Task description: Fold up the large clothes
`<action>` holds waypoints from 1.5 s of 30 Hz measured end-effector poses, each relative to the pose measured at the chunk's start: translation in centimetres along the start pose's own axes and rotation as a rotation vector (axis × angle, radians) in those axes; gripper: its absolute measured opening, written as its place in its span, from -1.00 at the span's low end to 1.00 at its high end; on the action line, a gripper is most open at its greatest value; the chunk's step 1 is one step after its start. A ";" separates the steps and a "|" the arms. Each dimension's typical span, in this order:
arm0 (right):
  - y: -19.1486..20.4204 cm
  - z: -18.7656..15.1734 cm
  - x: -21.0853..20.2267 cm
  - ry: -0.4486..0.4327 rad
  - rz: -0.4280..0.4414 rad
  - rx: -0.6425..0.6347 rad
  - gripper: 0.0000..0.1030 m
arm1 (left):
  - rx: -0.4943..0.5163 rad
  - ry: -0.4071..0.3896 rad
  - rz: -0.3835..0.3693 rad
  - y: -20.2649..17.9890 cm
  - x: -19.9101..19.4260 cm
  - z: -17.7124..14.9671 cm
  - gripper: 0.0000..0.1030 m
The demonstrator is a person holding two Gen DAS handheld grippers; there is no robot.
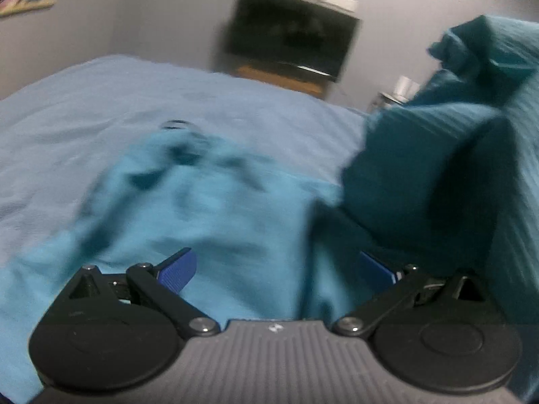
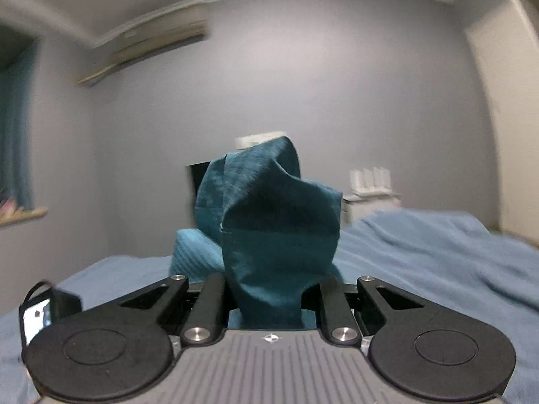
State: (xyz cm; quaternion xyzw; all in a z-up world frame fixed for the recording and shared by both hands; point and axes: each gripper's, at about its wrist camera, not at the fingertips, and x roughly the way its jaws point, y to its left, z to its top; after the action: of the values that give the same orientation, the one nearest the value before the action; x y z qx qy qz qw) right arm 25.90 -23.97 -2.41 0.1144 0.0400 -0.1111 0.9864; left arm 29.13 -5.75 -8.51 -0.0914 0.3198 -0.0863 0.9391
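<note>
A large teal garment (image 1: 209, 202) lies crumpled on the light blue bed (image 1: 84, 107). My left gripper (image 1: 279, 269) is open just above the garment, its blue pads (image 1: 178, 271) wide apart with cloth between them. Part of the garment (image 1: 454, 141) is lifted high on the right side of that view. My right gripper (image 2: 271, 299) is shut on that bunched teal cloth (image 2: 269, 222) and holds it up above the bed (image 2: 438, 262). The cloth hides the right fingertips.
A dark TV (image 1: 293, 30) on a wooden stand stands against the far wall. An air conditioner (image 2: 145, 50) hangs high on the wall. A small white shelf unit (image 2: 370, 188) is beside the bed. A phone-like device (image 2: 37, 320) lies at the left on the bed.
</note>
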 end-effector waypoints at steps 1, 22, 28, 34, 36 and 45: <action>-1.5 -0.2 0.2 0.010 -0.029 0.036 -0.70 | 0.042 0.005 -0.005 -1.4 0.3 -0.9 0.99; -1.4 -5.4 1.5 0.072 -0.014 -0.068 -0.70 | 0.435 -0.008 -0.008 -2.3 -0.1 -5.6 0.78; 4.7 -3.8 0.8 0.030 0.084 -0.265 -0.70 | 0.240 -0.008 0.163 9.5 -6.1 1.6 0.90; 14.9 -5.4 0.7 -0.011 0.236 -0.609 -0.70 | -0.012 -0.005 0.279 19.5 -10.2 2.0 0.89; 18.3 -7.7 1.1 0.004 0.303 -0.755 -0.70 | -0.083 -0.018 0.258 21.1 -11.1 2.2 0.89; 24.4 -17.5 -0.9 0.089 0.462 -1.131 -0.70 | -0.137 -0.141 0.050 20.6 -14.6 3.2 0.89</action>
State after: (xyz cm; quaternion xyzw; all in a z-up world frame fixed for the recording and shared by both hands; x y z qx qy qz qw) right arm 29.62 3.47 -14.00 -0.4165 0.1079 0.1490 0.8903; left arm 21.85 17.78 -2.11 -0.1533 0.2602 -0.0340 0.9527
